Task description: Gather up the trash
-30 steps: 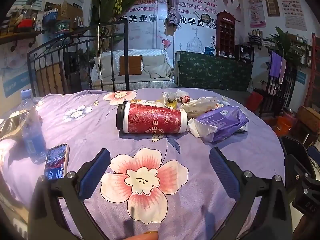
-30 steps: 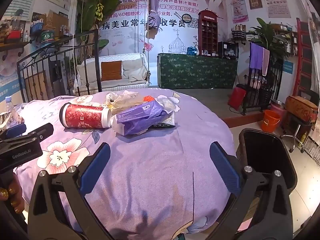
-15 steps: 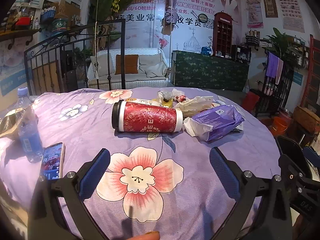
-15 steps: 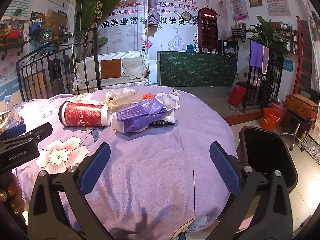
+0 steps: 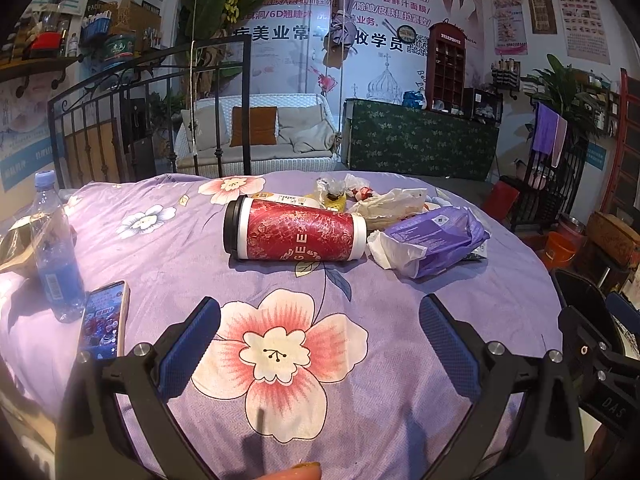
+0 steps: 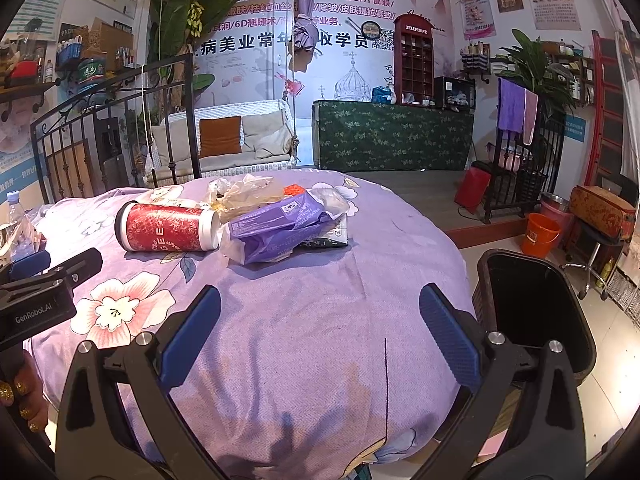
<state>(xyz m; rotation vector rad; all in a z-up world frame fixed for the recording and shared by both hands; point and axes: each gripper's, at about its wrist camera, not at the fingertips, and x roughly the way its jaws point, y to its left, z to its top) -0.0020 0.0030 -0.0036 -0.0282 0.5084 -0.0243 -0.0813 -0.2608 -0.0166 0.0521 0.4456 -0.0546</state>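
A heap of trash lies mid-table on the purple flowered cloth (image 5: pixel 168 248): a red paper cup (image 5: pixel 295 235) (image 6: pixel 166 233) on its side with a black lid, a purple wrapper (image 5: pixel 434 236) (image 6: pixel 282 226) with white tissue, crumpled clear plastic bags (image 5: pixel 390 202) (image 6: pixel 244 192) behind. My left gripper (image 5: pixel 320 328) hovers open over a pink flower, short of the cup. My right gripper (image 6: pixel 320 320) is open above bare cloth, nearer than the purple wrapper. A black bin (image 6: pixel 534 312) (image 5: pixel 580 296) stands on the floor at the table's right edge.
A water bottle (image 5: pixel 56 248) and a phone (image 5: pixel 103 318) with a lit screen lie at the table's left. The left gripper's body (image 6: pixel 40 300) and a hand with painted nails show at left. An orange bucket (image 6: pixel 540 234) and a stool stand beyond the bin.
The left view has drifted slightly toward the cup, which sits a little lower-left and larger. The right view barely moved. Both grippers stay open.
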